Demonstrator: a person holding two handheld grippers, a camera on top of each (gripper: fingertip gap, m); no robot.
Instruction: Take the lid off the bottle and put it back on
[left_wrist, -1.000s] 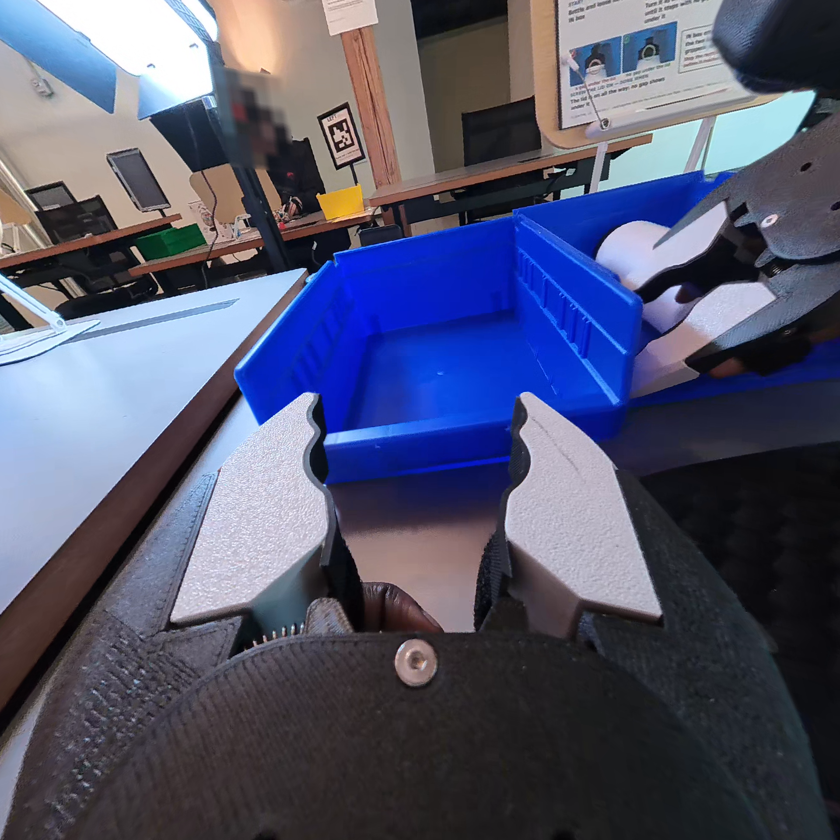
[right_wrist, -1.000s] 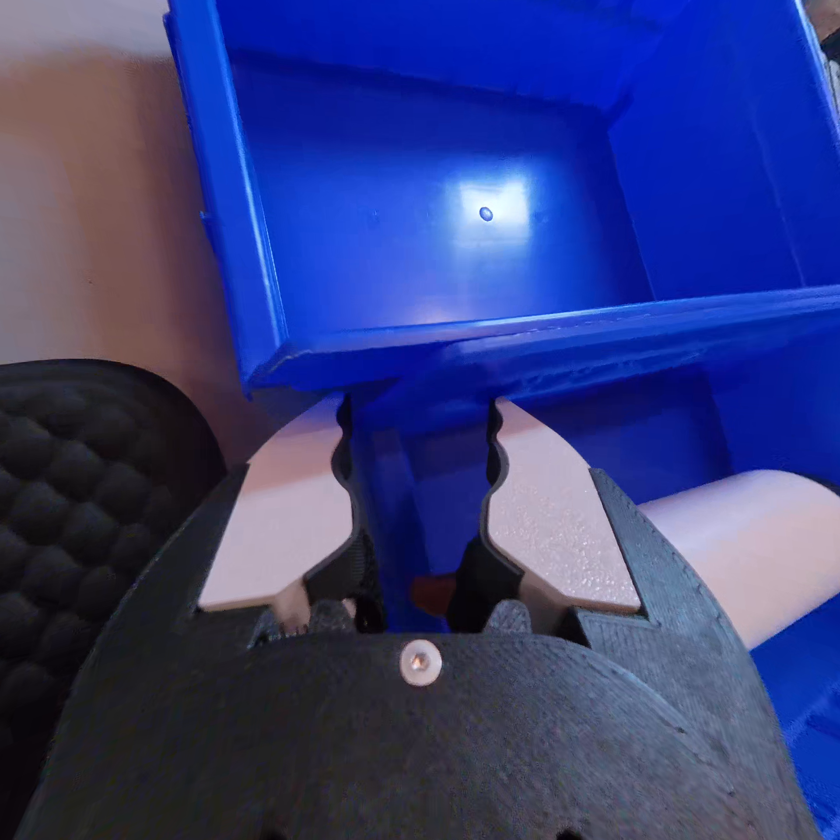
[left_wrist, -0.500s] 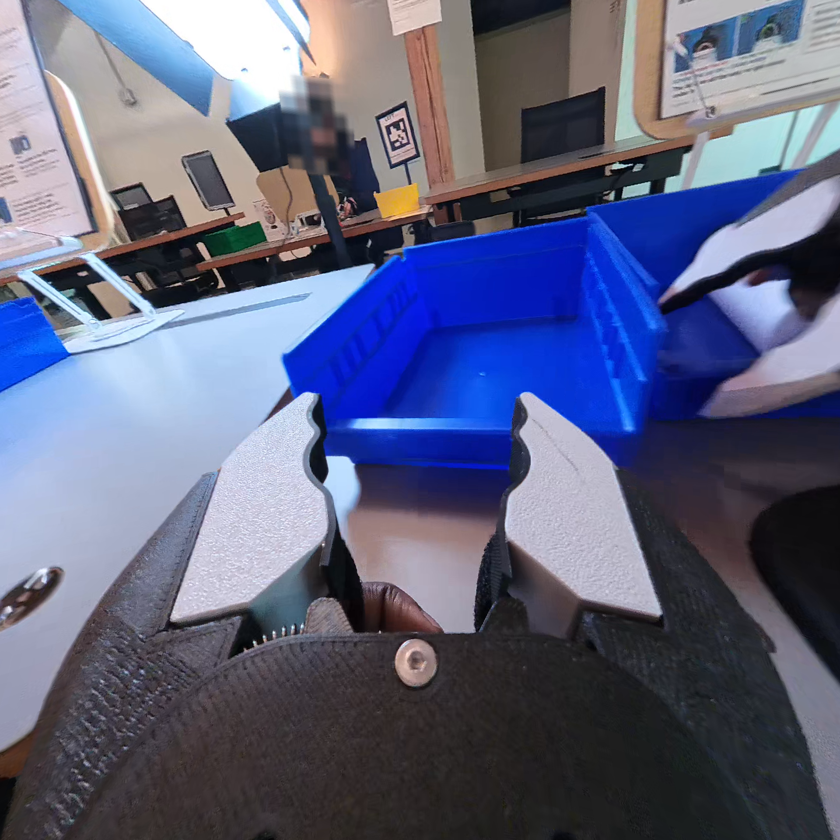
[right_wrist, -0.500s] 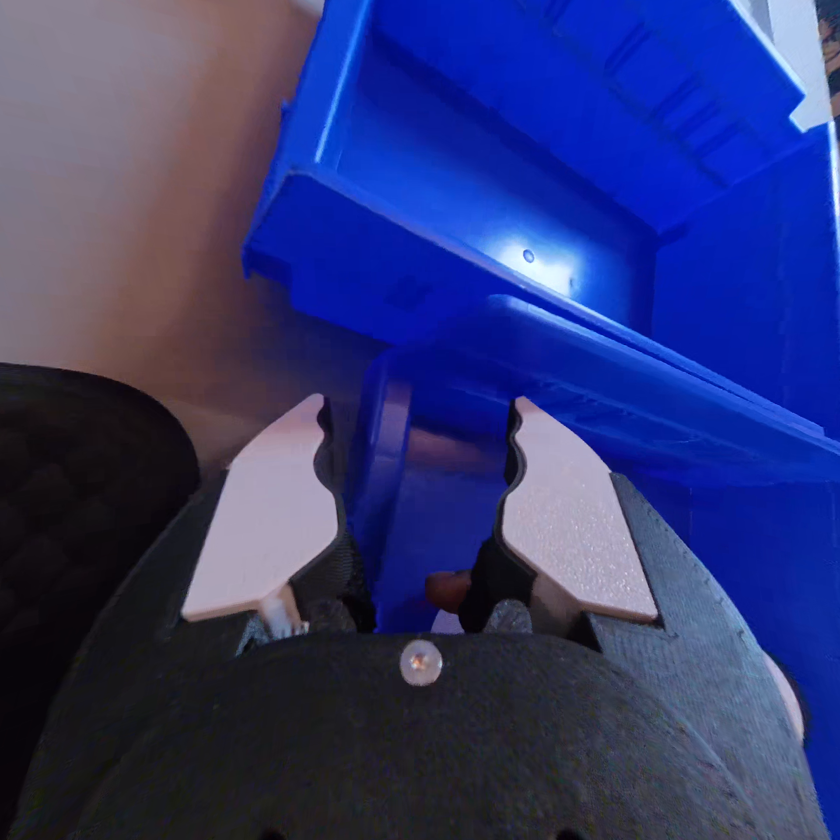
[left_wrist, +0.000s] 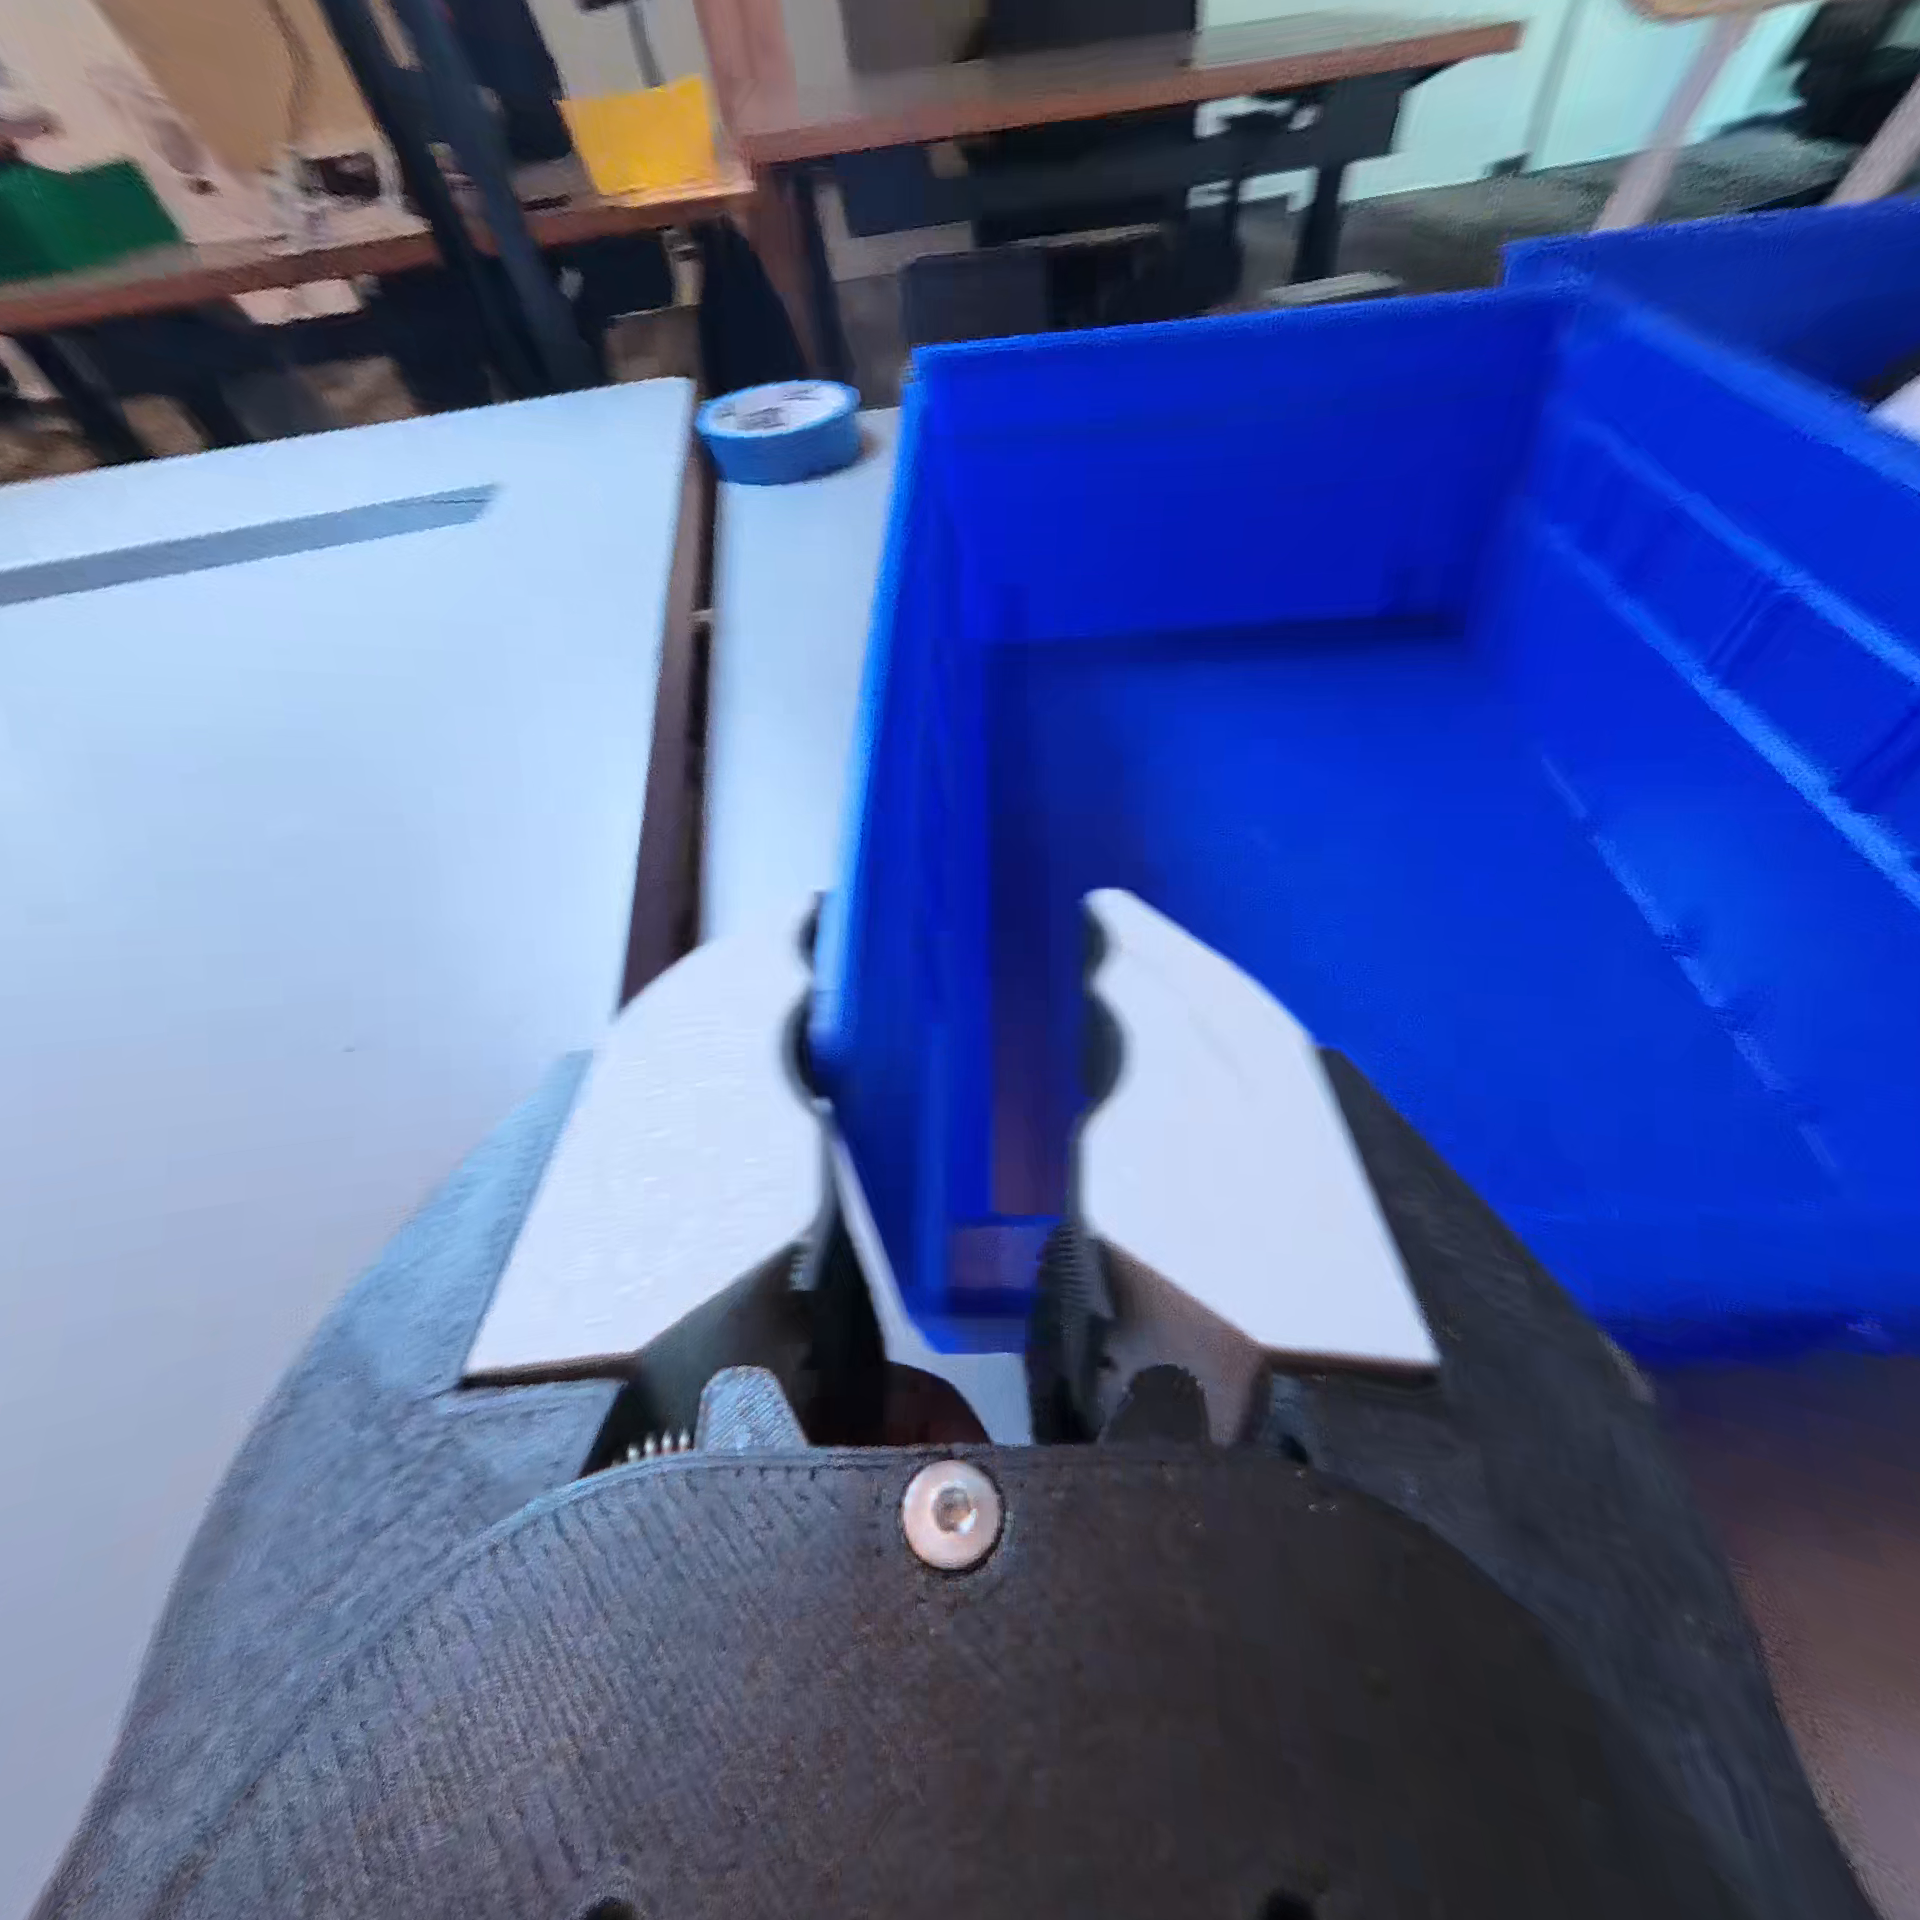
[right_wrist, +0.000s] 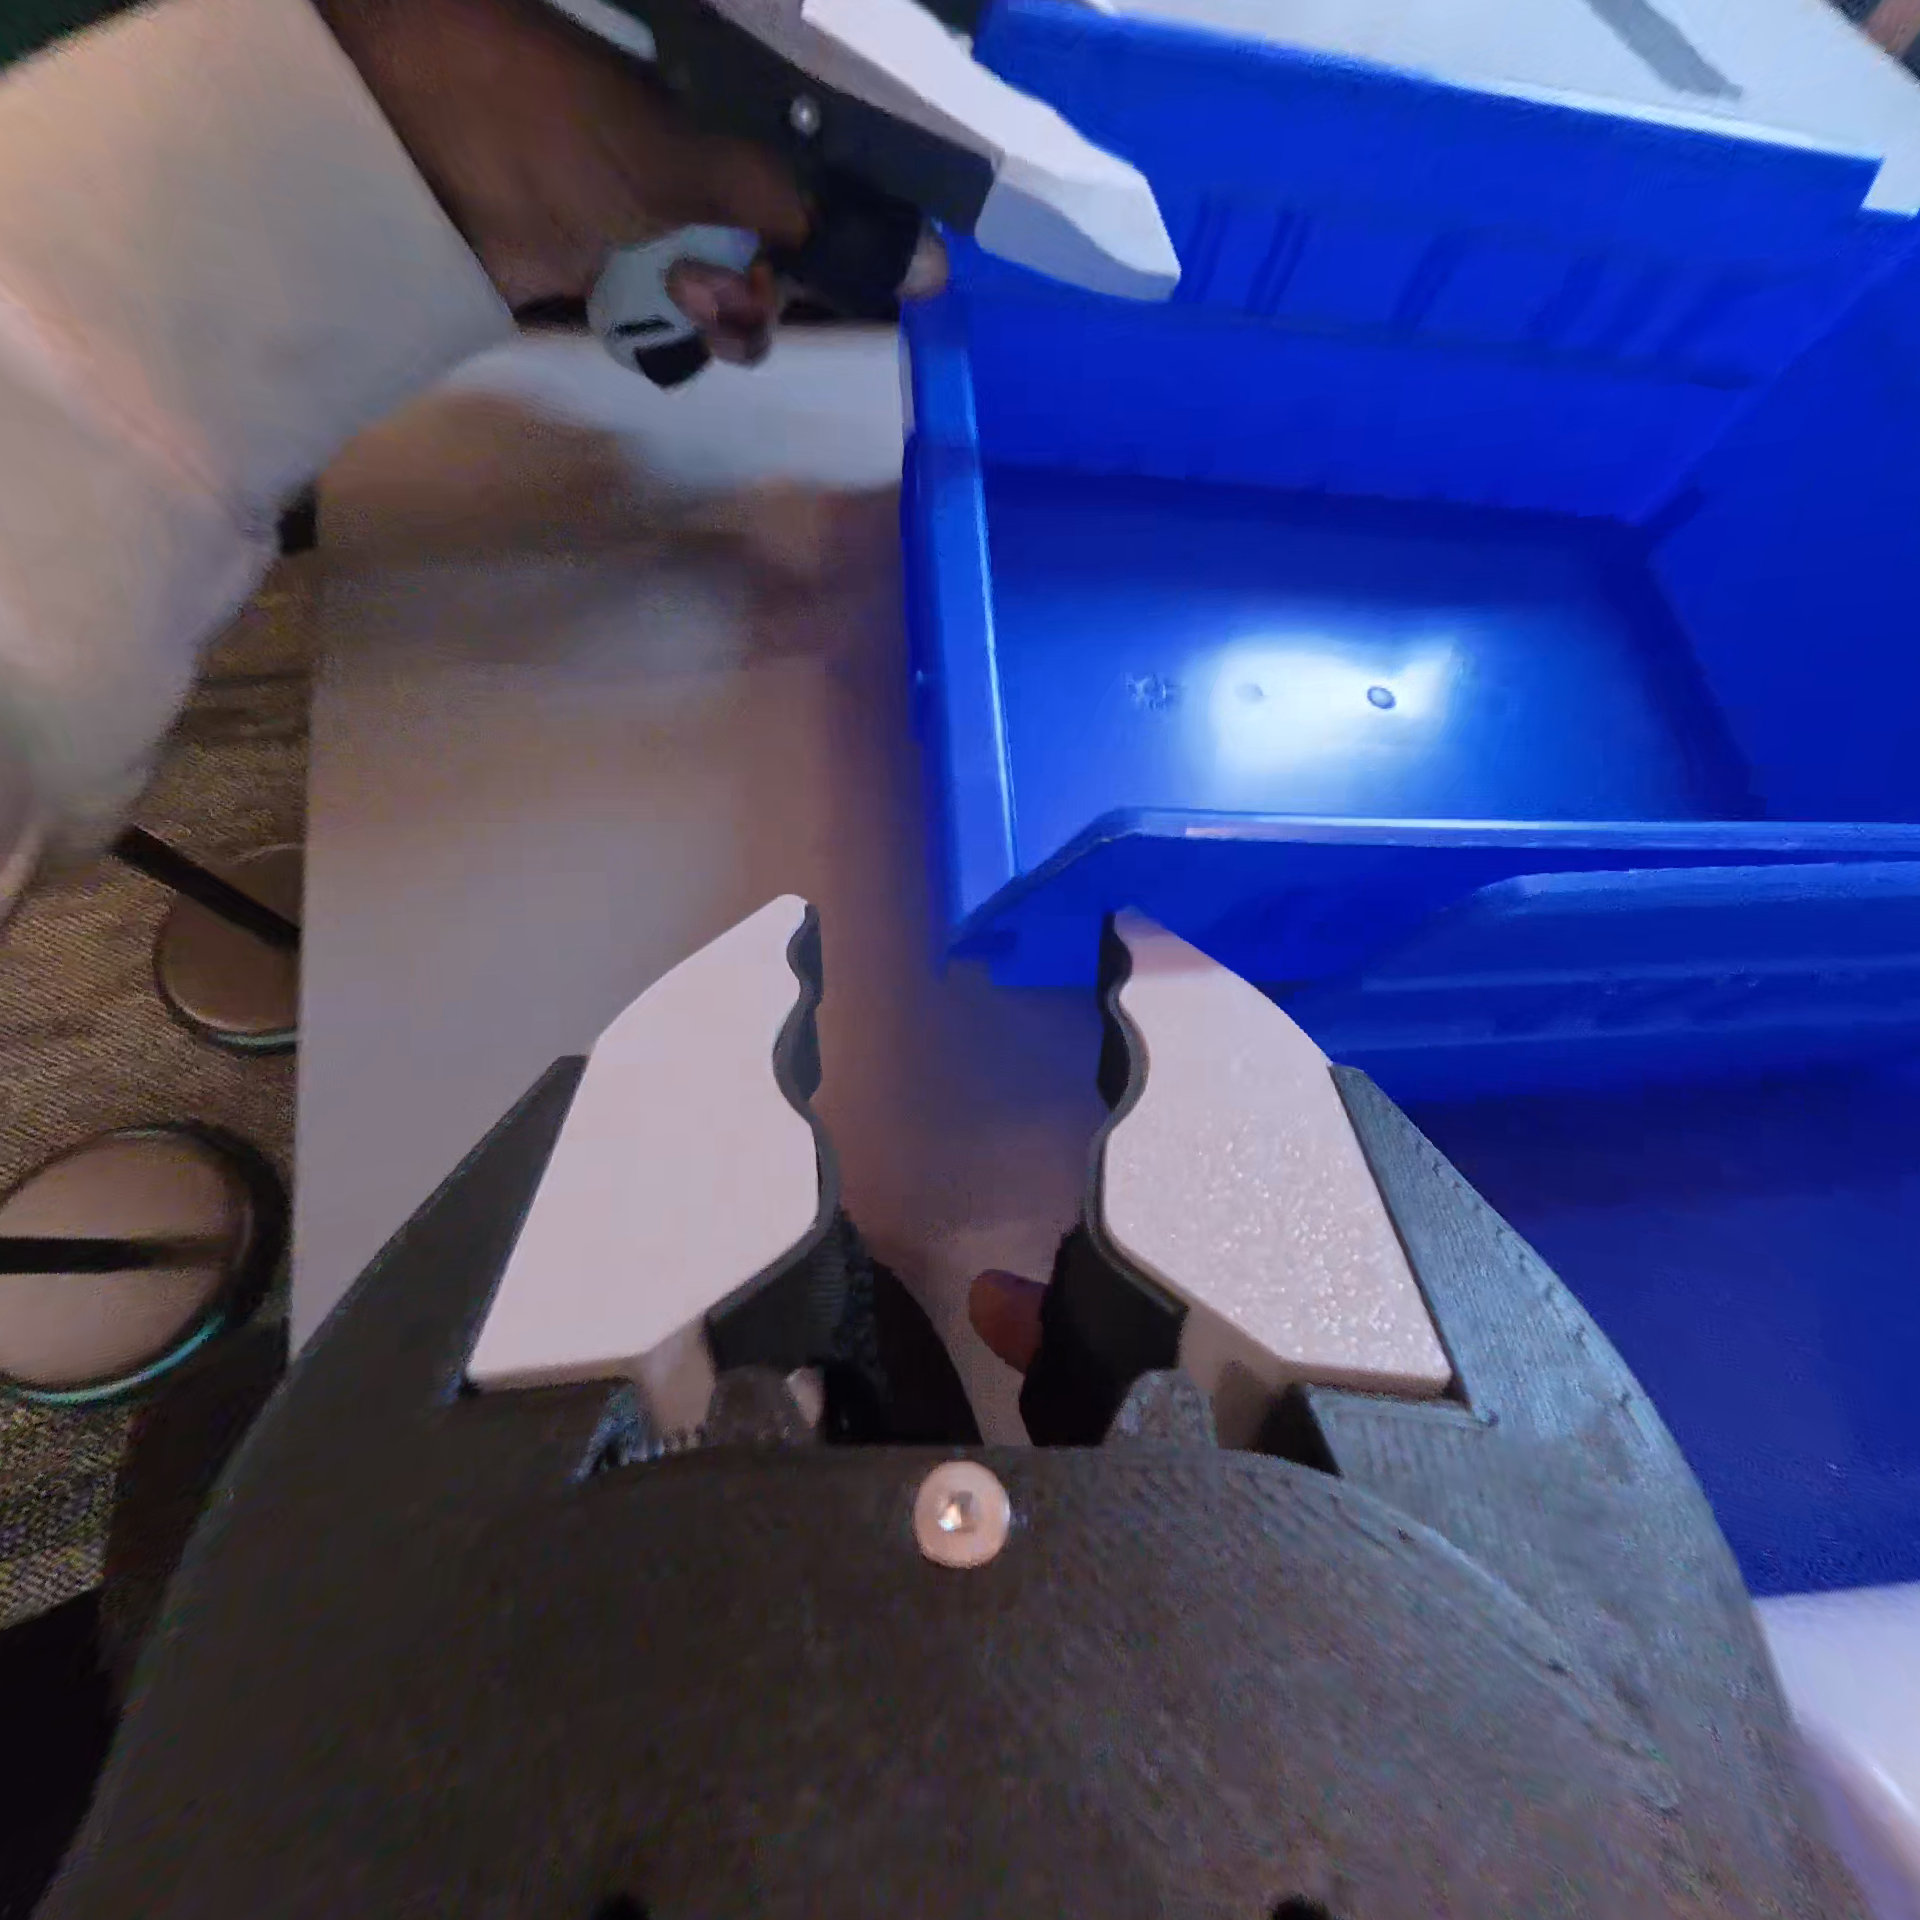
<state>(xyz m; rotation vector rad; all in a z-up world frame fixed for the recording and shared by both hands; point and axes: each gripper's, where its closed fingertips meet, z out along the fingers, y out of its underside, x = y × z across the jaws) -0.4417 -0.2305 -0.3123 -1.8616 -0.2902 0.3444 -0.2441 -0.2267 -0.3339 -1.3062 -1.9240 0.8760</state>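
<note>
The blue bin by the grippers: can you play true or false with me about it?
1. The blue bin is empty. True.
2. The left hand-held gripper is shut tight. False: its jaws stand apart, astride the bin's corner wall.
3. A roll of blue tape sits on the table behind the bin. True.
4. The right hand-held gripper holds a bottle. False: it is open with nothing between its fingers, only table below.
5. A yellow bin is on the same table as the blue one. False: the yellow bin is on a far desk.
</note>
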